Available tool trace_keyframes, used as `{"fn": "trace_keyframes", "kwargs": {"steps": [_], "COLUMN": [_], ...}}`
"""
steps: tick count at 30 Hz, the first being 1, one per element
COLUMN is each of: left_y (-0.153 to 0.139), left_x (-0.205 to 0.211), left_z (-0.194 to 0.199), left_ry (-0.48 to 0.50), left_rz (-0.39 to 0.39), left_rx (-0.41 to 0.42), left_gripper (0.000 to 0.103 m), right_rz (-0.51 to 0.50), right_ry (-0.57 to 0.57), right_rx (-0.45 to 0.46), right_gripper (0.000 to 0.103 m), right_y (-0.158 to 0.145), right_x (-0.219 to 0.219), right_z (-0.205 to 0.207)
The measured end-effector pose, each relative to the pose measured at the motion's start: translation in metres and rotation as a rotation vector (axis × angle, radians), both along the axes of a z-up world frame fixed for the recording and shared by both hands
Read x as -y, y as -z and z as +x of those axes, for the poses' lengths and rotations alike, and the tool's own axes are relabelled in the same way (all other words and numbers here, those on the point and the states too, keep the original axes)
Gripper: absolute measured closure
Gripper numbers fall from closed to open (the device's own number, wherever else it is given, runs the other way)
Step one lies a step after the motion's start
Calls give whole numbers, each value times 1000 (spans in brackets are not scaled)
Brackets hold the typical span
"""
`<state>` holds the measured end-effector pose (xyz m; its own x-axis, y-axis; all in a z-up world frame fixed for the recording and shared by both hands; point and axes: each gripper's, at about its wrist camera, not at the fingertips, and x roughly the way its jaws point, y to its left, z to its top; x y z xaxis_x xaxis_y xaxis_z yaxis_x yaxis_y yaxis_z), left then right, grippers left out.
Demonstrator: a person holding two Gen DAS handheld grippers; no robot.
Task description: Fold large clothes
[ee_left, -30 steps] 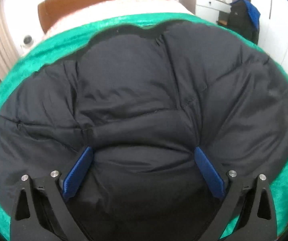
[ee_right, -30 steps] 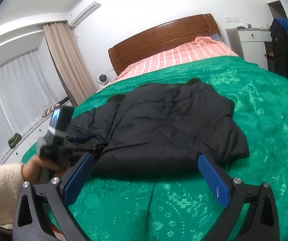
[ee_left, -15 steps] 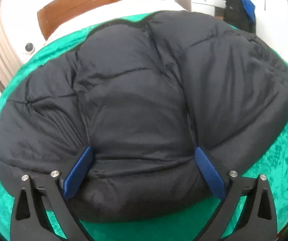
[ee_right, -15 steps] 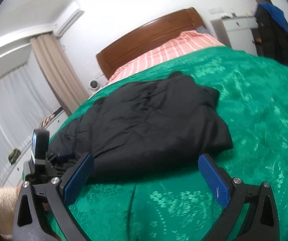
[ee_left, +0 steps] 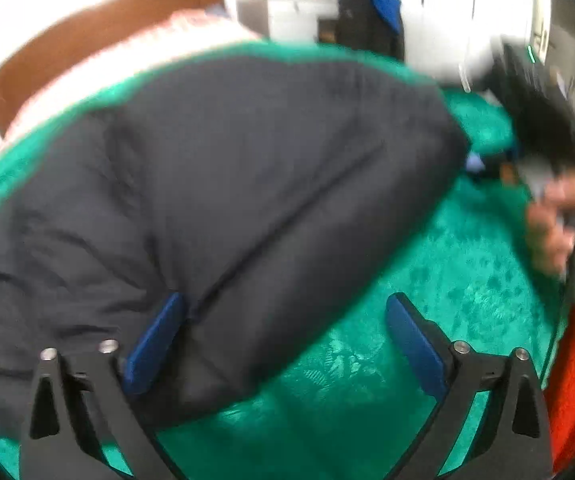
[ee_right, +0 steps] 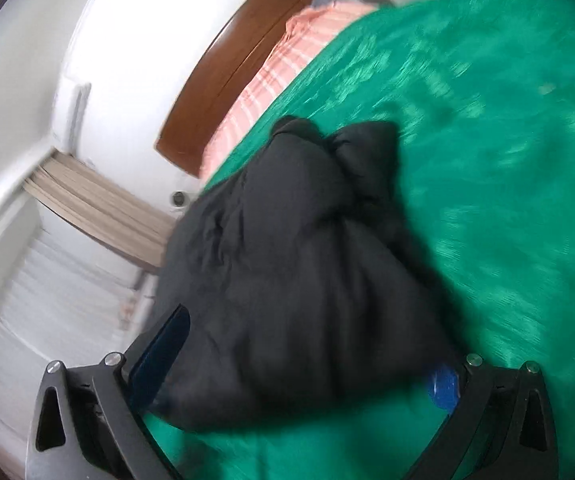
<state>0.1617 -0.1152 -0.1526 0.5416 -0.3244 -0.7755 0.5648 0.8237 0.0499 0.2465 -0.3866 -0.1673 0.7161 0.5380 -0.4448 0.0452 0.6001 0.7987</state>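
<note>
Right wrist view: black jacket (ee_right: 295, 264) on green bedspread (ee_right: 507, 160); both claws gape, gripping nothing.

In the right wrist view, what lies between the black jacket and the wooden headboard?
In the right wrist view, a strip of green bedspread and then the pink striped bedding lie between the black jacket and the headboard.

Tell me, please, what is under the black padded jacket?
The black padded jacket lies on the green bedspread, which shows all around it. Whether anything else lies beneath it cannot be seen; the jacket covers that area.
</note>
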Motion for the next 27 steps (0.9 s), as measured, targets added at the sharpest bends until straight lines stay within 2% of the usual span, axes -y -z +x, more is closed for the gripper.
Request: {"fn": "trace_keyframes", "kwargs": {"steps": [1,2,3,4,5,7,9,10,11,12,15,18,21,24,27], "left_y": [3,3,1,-3,-9,-19,-36,-44,-57,-66,-95,-110,-116,-112,-121], "left_x": [5,7,6,6,-1,-15,-50,-67,-97,-119,-202,-271,-314,-340,-351], "left_z": [3,5,7,9,12,16,19,18,17,15,4,-18,-20,-24,-11], "left_ry": [-3,-7,-10,-10,-8,-29,-83,-116,-173,-216,-387,-539,-646,-701,-660], "left_rz": [13,10,-9,-34,-82,-172,-338,-391,-447,-472,-536,-548,-523,-533,-587], "left_rx": [7,6,-6,-25,-55,-119,-209,-222,-218,-204,-137,-59,-22,-21,-31], "left_gripper": [1,1,1,1,1,2,4,4,4,4,3,3,3,3,3], "right_rz": [35,27,12,-54,-174,-347,-458,-509,-585,-644,-810,-959,-1081,-1205,-1290], "right_ry": [-24,-19,-23,-21,-39,-82,-119,-138,-173,-208,-331,-490,-691,-885,-900], "right_rx": [-50,-83,-101,-83,-34,84,181,227,294,344,471,561,591,582,652], "right_gripper": [27,56,60,68,71,71,72,72,72,72,72,72,71,70,66], "right_y": [8,10,7,-7,-33,-82,-123,-141,-165,-180,-203,-200,-165,-108,-84], "right_x": [-1,-1,-3,-8,-22,-53,-85,-102,-130,-154,-232,-321,-405,-469,-489], "right_z": [14,20,26,27,26,21,18,16,14,13,12,12,7,2,-10]}}
